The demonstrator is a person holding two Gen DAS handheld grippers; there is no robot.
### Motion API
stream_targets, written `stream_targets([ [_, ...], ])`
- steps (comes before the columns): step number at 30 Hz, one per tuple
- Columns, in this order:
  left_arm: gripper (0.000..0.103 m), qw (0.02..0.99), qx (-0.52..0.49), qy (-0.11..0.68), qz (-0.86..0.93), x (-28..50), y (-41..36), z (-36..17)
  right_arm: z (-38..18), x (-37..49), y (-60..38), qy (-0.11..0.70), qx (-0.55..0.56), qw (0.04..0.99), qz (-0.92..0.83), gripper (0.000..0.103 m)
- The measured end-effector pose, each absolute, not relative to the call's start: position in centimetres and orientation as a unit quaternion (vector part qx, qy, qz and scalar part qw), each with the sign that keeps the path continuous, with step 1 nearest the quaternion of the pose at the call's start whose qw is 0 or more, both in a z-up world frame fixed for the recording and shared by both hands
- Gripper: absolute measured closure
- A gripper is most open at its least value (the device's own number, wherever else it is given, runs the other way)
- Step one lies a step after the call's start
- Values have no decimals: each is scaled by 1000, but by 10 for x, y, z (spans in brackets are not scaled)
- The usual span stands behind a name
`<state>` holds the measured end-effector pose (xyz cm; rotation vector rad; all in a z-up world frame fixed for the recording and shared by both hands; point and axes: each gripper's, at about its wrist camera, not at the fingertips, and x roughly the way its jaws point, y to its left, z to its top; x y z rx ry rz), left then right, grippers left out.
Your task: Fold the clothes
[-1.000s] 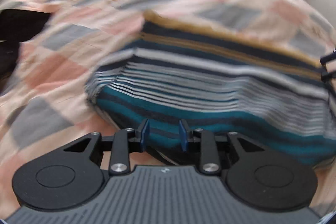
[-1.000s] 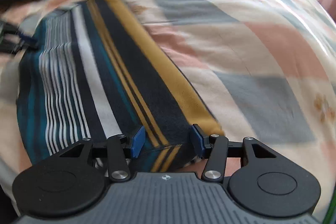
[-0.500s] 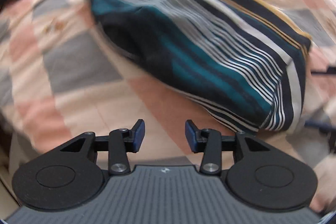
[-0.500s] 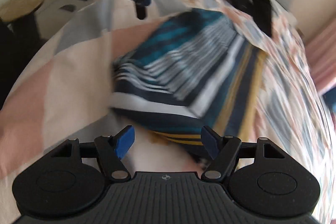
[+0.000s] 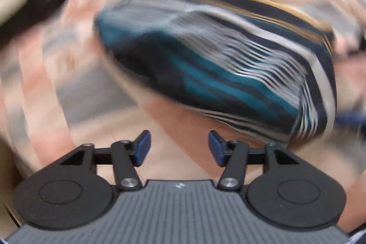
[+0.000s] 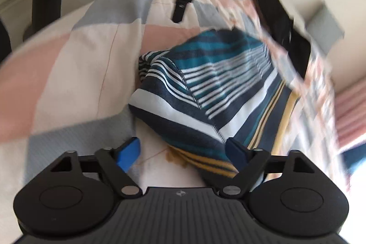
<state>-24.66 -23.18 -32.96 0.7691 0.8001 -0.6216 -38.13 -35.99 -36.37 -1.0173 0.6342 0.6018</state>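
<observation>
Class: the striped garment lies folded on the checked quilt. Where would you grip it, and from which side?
Grip the striped garment at its thick near corner, coming in low over the quilt from the near side. That corner bulges clear, just ahead of the opening right tool.

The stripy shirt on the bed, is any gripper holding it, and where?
Neither. The left gripper and right gripper are opening with nothing pinched; the striped shirt lies free.

Motion blur smears the striped shirt (image 5: 228, 56) and the checked bedspread (image 5: 68, 84) across the whole left wrist view. At the right wrist view's upper right, a dark garment (image 6: 283, 31) is too blurred to identify.
</observation>
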Motion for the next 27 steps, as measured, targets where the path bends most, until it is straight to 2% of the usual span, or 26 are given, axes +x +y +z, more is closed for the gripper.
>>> stream_targets([
  [5, 37, 737, 538, 205, -355, -306, -229, -374, -402, -393, -347, 191, -581, 742, 276, 18],
  [9, 37, 677, 619, 101, -386, -325, -223, -399, -411, -364, -332, 164, -583, 751, 263, 26],
  [14, 35, 602, 682, -21, -415, -334, -222, -422, -404, -337, -325, 187, -556, 758, 285, 37],
  [16, 35, 571, 696, -61, -430, -335, -221, -433, -398, -338, -329, 198, -539, 764, 294, 49],
  [21, 36, 560, 693, -100, -443, -330, -224, -443, -387, -334, -332, 209, -509, 780, 297, 50],
  [23, 46, 564, 686, -94, -451, -326, -226, -443, -387, -333, -332, 211, -503, 784, 296, 49],
  [24, 59, 567, 680, -86, -457, -325, -227, -443, -387, -332, -331, 212, -500, 786, 296, 46],
  [25, 66, 570, 675, -81, -461, -324, -227, -442, -387, -332, -331, 213, -497, 788, 295, 45],
  [27, 69, 576, 669, -82, -462, -324, -224, -442, -383, -335, -334, 215, -493, 790, 293, 36],
])
